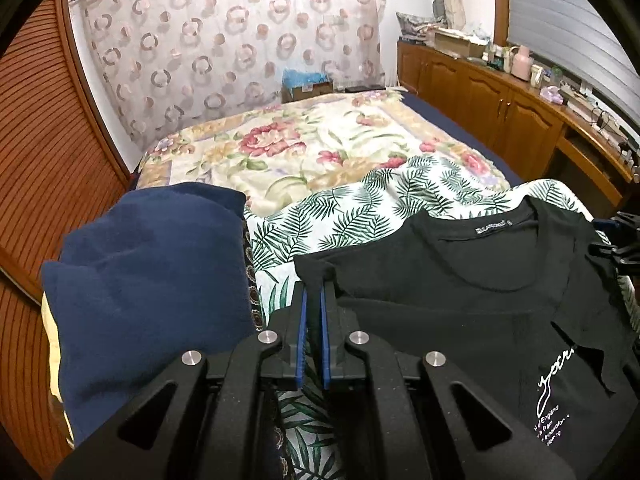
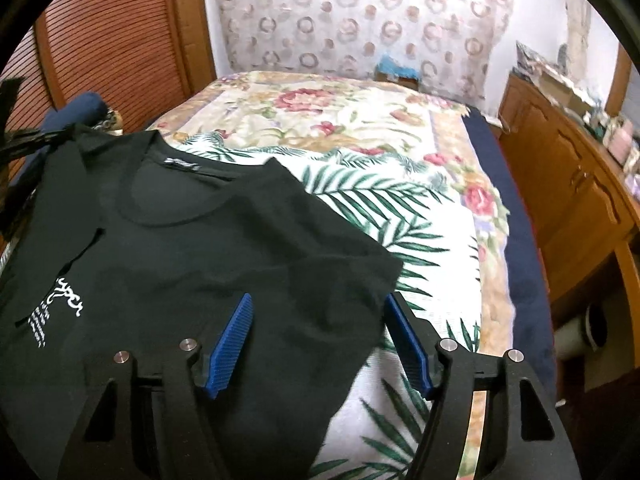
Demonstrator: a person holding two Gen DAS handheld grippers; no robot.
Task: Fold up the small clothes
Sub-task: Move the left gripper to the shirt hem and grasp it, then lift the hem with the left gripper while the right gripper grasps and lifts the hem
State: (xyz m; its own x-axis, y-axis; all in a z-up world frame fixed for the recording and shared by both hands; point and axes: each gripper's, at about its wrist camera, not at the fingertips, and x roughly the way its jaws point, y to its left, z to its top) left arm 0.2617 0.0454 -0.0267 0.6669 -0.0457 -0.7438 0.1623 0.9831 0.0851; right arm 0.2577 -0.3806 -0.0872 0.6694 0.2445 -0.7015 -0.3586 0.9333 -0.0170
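A black T-shirt with white lettering lies on a palm-leaf cloth on the bed, neck away from me. My left gripper is shut on the shirt's left shoulder corner, which is pinched between the blue pads. In the right wrist view the same T-shirt lies flat. My right gripper is open, its blue pads spread just above the shirt's right sleeve edge, holding nothing. The left gripper shows at the far left, on the shirt's corner.
A dark blue pillow lies left of the shirt. The floral bedspread stretches beyond. A wooden cabinet with clutter runs along the right. A slatted wooden door stands at the left.
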